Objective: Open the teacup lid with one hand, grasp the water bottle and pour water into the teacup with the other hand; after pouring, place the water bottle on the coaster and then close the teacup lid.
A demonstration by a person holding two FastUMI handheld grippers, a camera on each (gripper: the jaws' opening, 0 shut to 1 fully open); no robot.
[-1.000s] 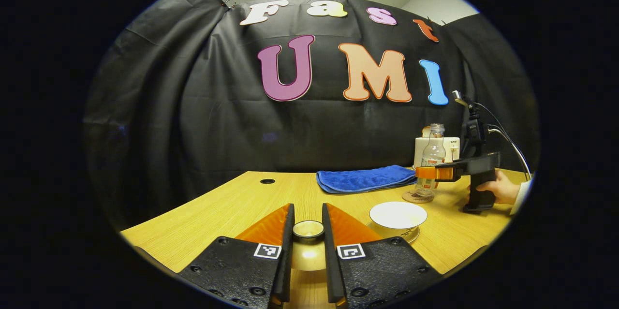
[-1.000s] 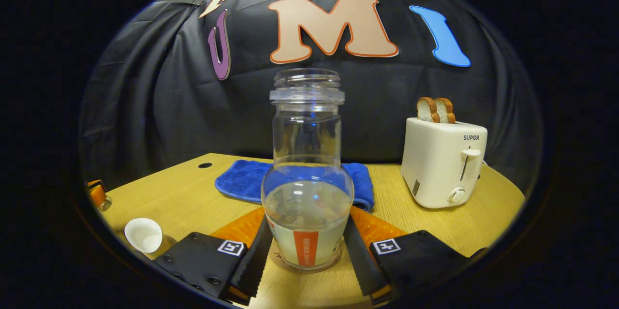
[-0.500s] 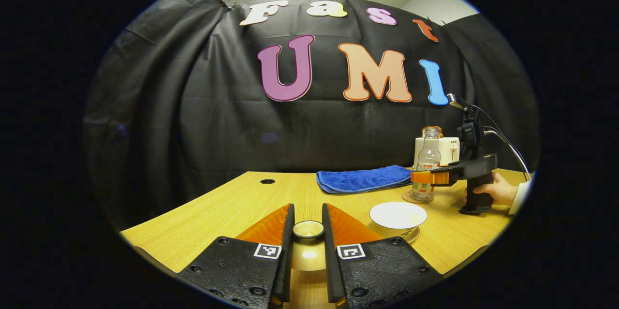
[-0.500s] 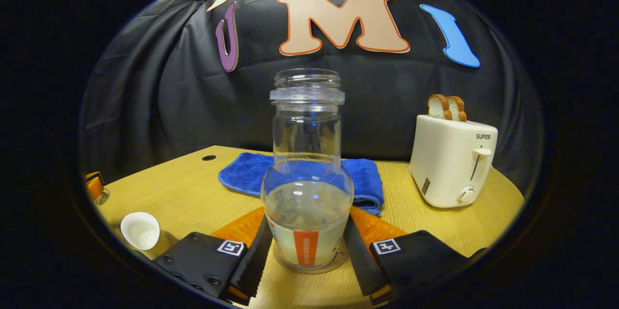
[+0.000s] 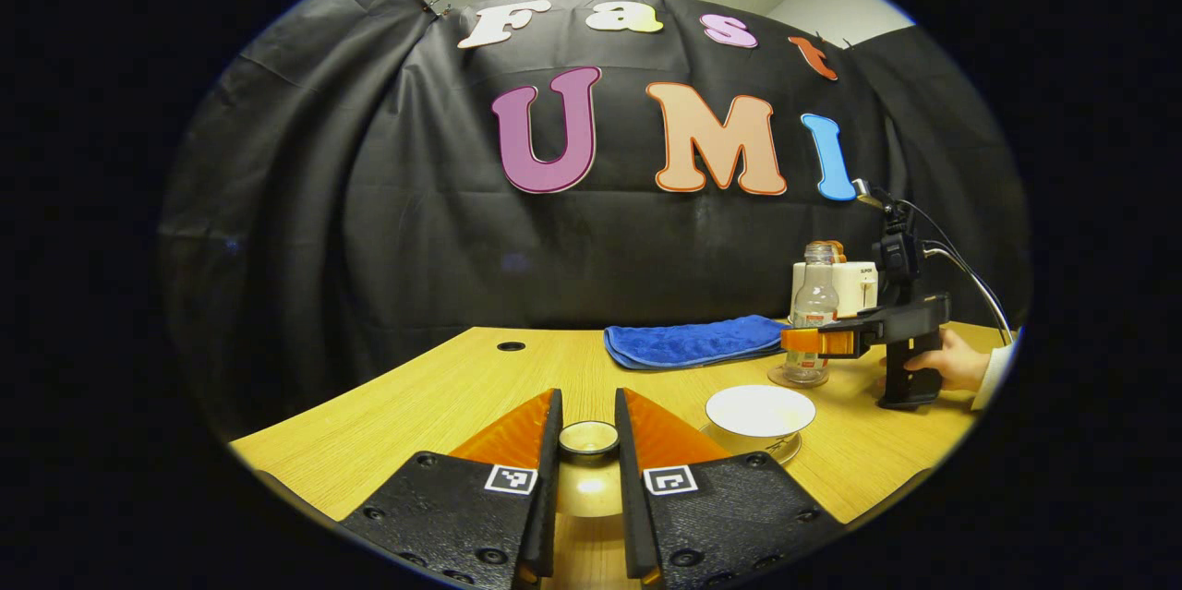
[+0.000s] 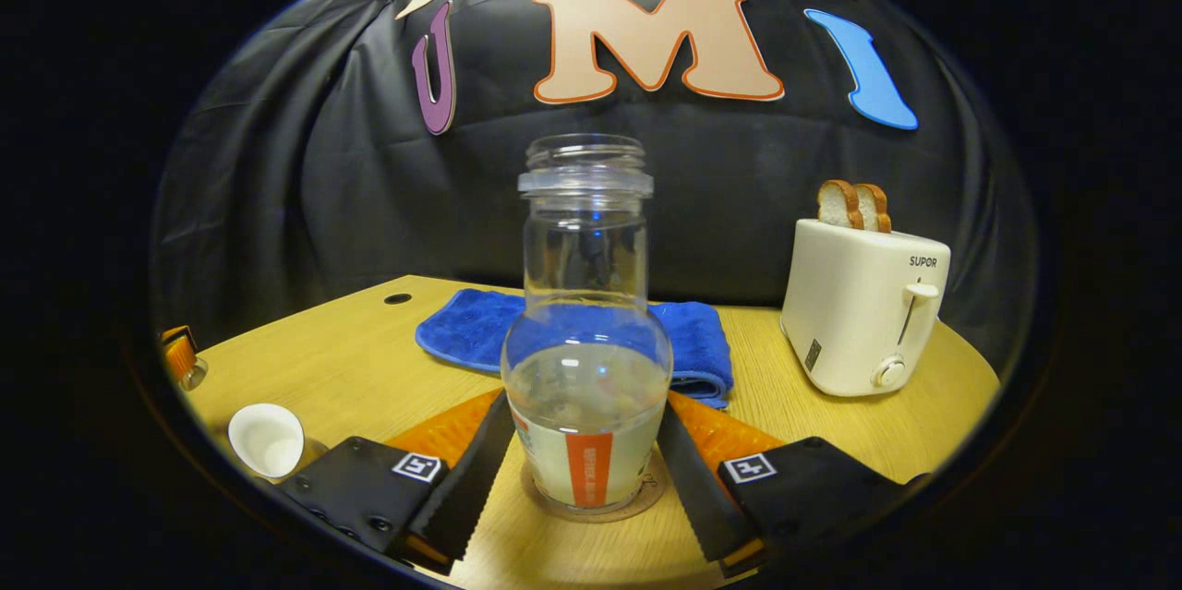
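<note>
Between the left tool's (image 5: 588, 442) closed fingers sits the small round golden teacup lid (image 5: 588, 439), gripped above the pale wooden table (image 5: 443, 391). Just beyond stands the open white teacup (image 5: 760, 412). Farther off, the clear glass water bottle (image 6: 587, 331) stands upright on the round brown coaster (image 6: 646, 499), the right tool's (image 6: 587, 470) fingers spread beside it. Behind lie a blue towel (image 6: 471, 336) and white toaster (image 6: 863, 308).

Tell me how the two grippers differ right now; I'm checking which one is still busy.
The left gripper is shut on the teacup lid, fingers pressed to its knob, while the right gripper has its fingers spread open beside the water bottle. The lid is held away from the teacup; the bottle stands on its coaster. Both point toward the booth's wall.
</note>
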